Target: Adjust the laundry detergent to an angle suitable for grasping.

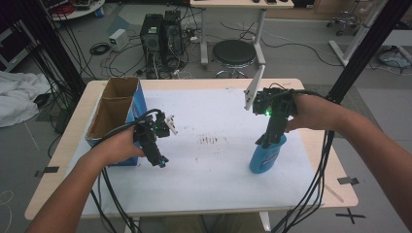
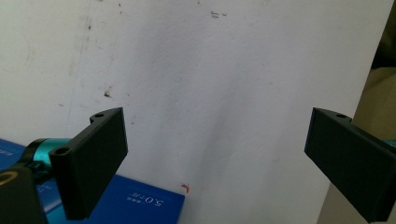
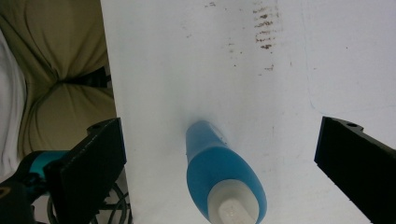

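Right gripper (image 3: 219, 154), jaws standing apart, is hovering over the upright blue plastic bottle (image 3: 224, 179) with white cap, centred at lower frame between them.

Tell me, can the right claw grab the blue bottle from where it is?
Probably yes. The right claw hangs just above the blue bottle, which stands upright on the white sheet. Its jaws are wide apart, the bottle's top sits between them, and nothing blocks the way down.

lab, computer towers (image 1: 162, 36) on the floor, loose cables (image 1: 104, 48), black frame struts (image 1: 365, 46), round stool (image 1: 234, 52)
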`<state>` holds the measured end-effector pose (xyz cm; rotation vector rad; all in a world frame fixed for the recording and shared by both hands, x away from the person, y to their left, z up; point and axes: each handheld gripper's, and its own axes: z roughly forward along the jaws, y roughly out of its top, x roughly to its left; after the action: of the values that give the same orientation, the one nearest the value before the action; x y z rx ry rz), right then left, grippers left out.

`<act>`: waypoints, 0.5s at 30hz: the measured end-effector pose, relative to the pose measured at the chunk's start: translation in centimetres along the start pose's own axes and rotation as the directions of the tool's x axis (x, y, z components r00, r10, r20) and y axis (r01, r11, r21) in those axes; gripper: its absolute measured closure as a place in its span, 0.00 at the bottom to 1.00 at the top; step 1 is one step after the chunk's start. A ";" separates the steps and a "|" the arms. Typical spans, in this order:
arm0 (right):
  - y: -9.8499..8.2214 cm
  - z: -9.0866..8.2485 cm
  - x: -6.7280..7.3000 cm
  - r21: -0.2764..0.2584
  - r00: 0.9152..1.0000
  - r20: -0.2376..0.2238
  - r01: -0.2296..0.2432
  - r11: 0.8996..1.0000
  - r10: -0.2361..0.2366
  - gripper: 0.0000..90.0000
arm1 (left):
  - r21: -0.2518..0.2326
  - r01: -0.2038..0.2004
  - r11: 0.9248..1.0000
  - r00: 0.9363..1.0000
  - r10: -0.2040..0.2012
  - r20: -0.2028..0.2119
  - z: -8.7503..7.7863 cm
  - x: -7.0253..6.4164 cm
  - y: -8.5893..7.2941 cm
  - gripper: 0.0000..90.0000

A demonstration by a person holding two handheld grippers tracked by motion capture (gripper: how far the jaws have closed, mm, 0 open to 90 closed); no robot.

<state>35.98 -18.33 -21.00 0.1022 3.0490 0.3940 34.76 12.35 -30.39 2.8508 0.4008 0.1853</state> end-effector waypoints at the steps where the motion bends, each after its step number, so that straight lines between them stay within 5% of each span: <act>1: 0.0 -0.1 0.0 -0.001 1.000 -0.002 -0.001 1.000 0.001 0.01 | 0.005 0.002 1.000 1.000 -0.002 0.000 0.0 0.0 0.1 0.07; 10: -0.6 -0.7 0.0 -0.001 1.000 0.001 -0.010 1.000 0.010 0.01 | 0.001 0.008 1.000 1.000 -0.008 0.002 0.4 0.2 0.6 0.07; 15: -2.6 -1.4 -0.1 0.014 0.999 0.009 -0.034 0.999 0.034 0.01 | -0.007 0.021 1.000 1.000 -0.021 -0.004 0.7 0.5 0.7 0.07</act>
<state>35.87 -21.19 -20.27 0.1559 3.0452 0.3734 35.51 11.65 -30.80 2.8388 0.4304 0.1883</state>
